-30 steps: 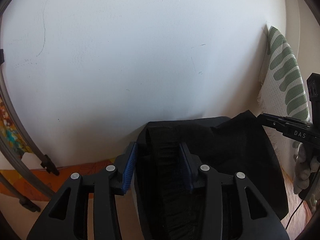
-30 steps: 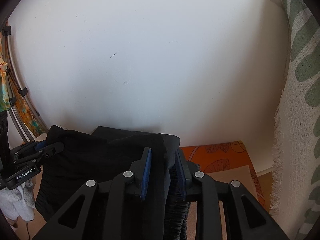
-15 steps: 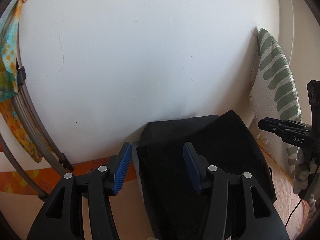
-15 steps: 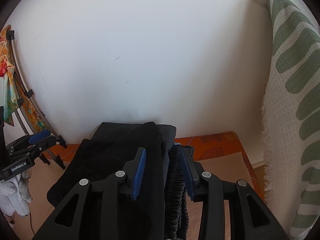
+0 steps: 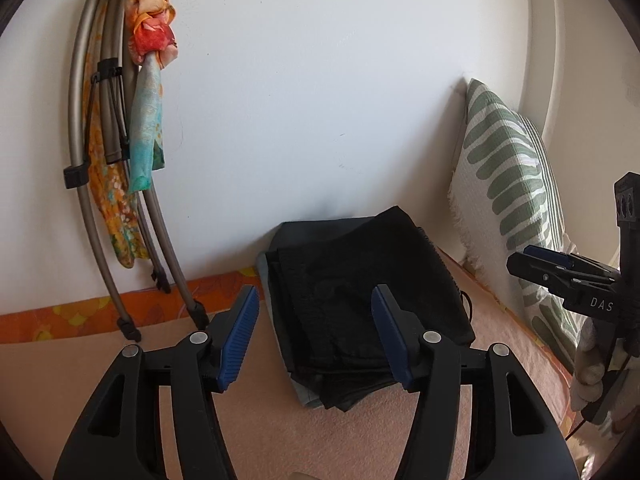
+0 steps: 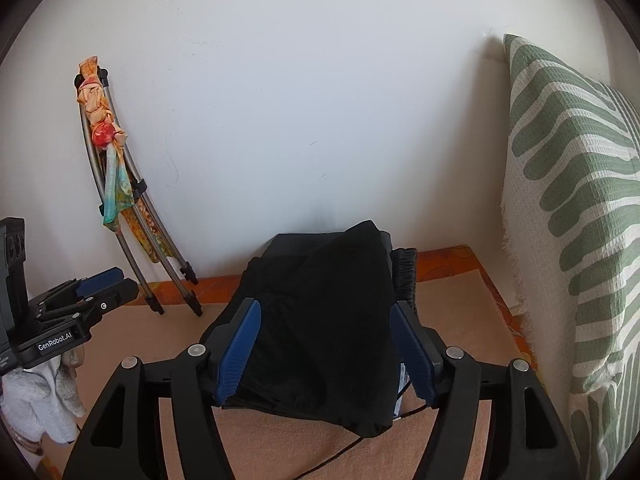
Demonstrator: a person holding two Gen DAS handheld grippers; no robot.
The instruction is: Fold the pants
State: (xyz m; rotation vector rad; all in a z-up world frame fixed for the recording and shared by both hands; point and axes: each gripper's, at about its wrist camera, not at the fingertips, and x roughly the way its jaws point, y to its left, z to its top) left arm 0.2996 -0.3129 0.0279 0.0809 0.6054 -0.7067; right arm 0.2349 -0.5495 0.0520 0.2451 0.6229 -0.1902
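Note:
The black pants [image 5: 360, 304] lie folded on a small stack of dark clothes against the white wall, on the peach bed cover [image 5: 256, 432]. They also show in the right wrist view [image 6: 320, 320]. My left gripper [image 5: 316, 340] is open and empty, pulled back just short of the stack. My right gripper [image 6: 326, 348] is open too, its blue pads [image 6: 240, 348] spread on either side of the stack's near edge. The right gripper shows at the right of the left wrist view [image 5: 560, 276], and the left gripper shows at the left of the right wrist view [image 6: 80, 296].
A green-and-white leaf-pattern cushion [image 6: 580, 220] stands against the wall at the right. A folded metal rack [image 5: 100, 160] with a colourful scarf [image 5: 148, 80] leans on the wall at the left. An orange patterned sheet edge [image 5: 80, 316] runs along the wall.
Both grippers let go of the black pants, opened wide and drew back. The pants now rest on the stack by the wall.

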